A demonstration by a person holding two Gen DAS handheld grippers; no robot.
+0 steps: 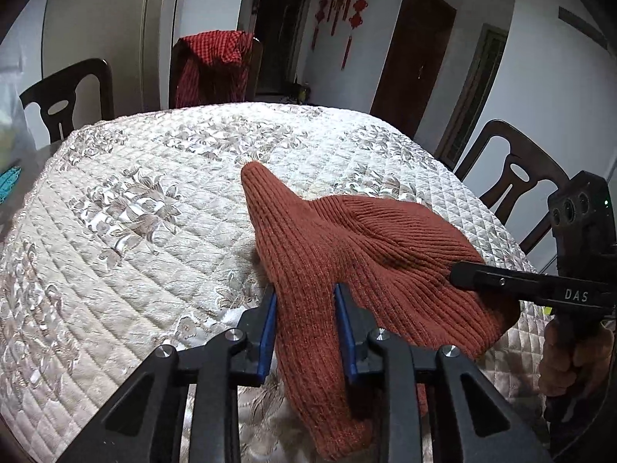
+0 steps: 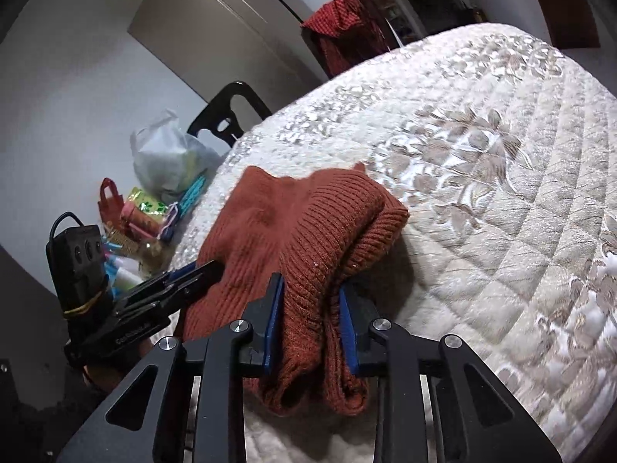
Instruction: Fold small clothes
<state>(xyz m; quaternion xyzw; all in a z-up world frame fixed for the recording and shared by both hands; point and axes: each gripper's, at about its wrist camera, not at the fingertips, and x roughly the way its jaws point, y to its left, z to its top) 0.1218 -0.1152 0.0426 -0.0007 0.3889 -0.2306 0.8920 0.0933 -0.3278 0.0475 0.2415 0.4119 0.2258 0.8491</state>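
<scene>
Jaws on both the left gripper (image 1: 305, 289) and right gripper (image 2: 311, 281) are clamped on the rust-brown ribbed knit garment (image 1: 347, 254). It drapes partly lifted over the quilted floral-covered bench (image 1: 135, 212).

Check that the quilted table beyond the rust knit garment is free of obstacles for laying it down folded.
Nothing visible blocks it. Both grippers, left and right, have their jaws clamped on the rust knit garment, and the quilted table cover beyond it lies bare. The bags and clutter sit off the cover's edge.
</scene>
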